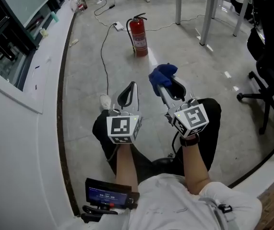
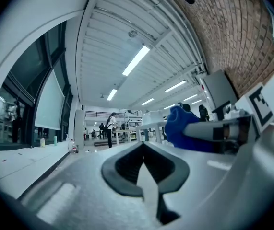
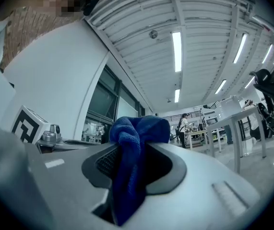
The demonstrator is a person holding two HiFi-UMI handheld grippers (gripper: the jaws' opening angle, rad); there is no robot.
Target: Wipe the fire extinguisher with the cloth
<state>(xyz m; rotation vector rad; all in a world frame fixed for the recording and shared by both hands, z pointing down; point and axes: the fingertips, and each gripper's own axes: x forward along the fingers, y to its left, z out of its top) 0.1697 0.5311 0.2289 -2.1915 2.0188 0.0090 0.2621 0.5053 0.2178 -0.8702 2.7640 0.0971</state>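
Left tool (image 1: 131,89) closed, empty — right tool (image 1: 166,86) tight on cloth (image 1: 162,74), fire extinguisher (image 1: 138,35) beyond.

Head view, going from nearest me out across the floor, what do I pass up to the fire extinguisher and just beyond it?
Small black screen device at the waist → bunched blue cloth → red fire extinguisher standing on the grey floor → small white box on a cable.
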